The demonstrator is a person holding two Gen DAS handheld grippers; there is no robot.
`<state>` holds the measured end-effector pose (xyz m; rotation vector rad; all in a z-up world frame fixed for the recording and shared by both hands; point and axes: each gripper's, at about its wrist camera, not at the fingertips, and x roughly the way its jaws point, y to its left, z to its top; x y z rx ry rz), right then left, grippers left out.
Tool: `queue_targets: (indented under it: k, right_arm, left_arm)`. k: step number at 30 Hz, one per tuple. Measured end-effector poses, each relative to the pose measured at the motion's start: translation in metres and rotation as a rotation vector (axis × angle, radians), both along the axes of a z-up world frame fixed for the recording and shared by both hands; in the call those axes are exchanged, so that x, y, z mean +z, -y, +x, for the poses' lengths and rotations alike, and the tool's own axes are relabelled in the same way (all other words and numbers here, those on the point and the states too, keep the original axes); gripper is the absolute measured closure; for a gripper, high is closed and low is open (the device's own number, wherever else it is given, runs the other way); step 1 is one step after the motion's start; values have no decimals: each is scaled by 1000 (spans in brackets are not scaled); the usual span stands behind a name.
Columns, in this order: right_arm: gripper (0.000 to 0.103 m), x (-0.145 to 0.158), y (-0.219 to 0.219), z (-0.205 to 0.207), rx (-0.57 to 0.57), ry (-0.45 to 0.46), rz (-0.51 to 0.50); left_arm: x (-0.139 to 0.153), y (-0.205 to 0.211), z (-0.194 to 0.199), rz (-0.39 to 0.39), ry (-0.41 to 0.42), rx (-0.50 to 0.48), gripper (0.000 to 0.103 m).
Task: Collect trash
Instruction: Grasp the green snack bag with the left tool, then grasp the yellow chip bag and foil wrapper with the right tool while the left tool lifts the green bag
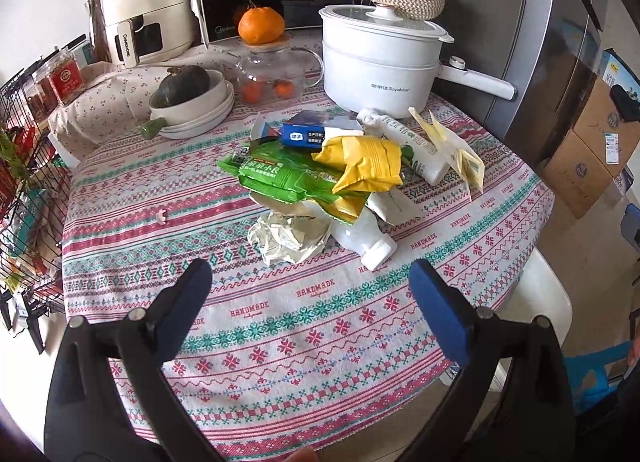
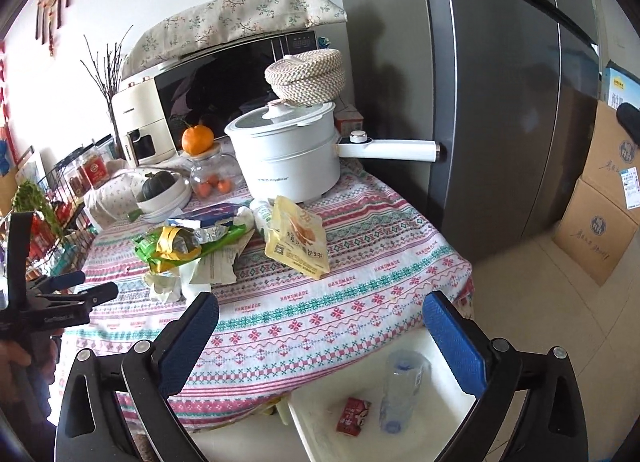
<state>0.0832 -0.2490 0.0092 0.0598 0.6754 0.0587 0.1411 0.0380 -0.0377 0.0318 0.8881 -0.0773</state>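
A heap of trash lies mid-table on the patterned cloth (image 1: 280, 342): a green wrapper (image 1: 280, 178), a yellow wrapper (image 1: 364, 166), crumpled paper (image 1: 288, 238), a white bottle (image 1: 368, 242), a blue box (image 1: 304, 134) and a yellow pouch (image 2: 298, 242). My left gripper (image 1: 310, 268) is open and empty, hovering short of the crumpled paper. My right gripper (image 2: 322, 302) stands wide open with nothing in it, above the table's near edge and a white bin (image 2: 320, 398). In the bin lie a clear plastic bottle (image 2: 404, 390) and a red packet (image 2: 354, 416).
Behind the heap stand a white electric pot (image 1: 376, 62), stacked bowls holding a dark squash (image 1: 192, 98) and a glass teapot with oranges (image 1: 272, 74). A wire rack (image 1: 24, 182) borders the left side. A grey fridge (image 2: 500, 102) and cardboard boxes (image 2: 600, 222) are on the right.
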Motion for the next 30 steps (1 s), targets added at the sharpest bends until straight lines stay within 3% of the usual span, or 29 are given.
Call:
queue_targets:
  k: [9,13,17,20,25,27,28,29,30]
  right_arm:
    - [0,-19,-18,35,21,-59,39]
    - [0,-29,-24,48,27,-90,39]
    - [0,-33,-27,57,31,-105,48]
    - [0,-35,-28,61,37,-108,60]
    - [0,-36,-31,64,42,-114,78]
    - [0,-37,-32,65,46,-117,83]
    - [0,-37,-33,65,49,-119,83]
    - [0,-38,-34,64,50,-120,81]
    - [0,-39,-35,64,52,-121,78]
  left_arm:
    - [-37,-28,39,-117,-82,53,5]
    - [-45,-30,55,-169,-79,75,17]
    - [-37,-34,66,-287,-42,89,18]
    - [-37,-35,74,-322,-17,110,27]
    - [-52,-43,91,-380,-50,181,57]
    - [-55,-45,96,-406,-55,194,64]
    - [-56,-46,98,-417,-56,197,74]
    - [-57,-47,99,-430,-59,193,76]
    - [-56,-47,100,-441,-62,187,88]
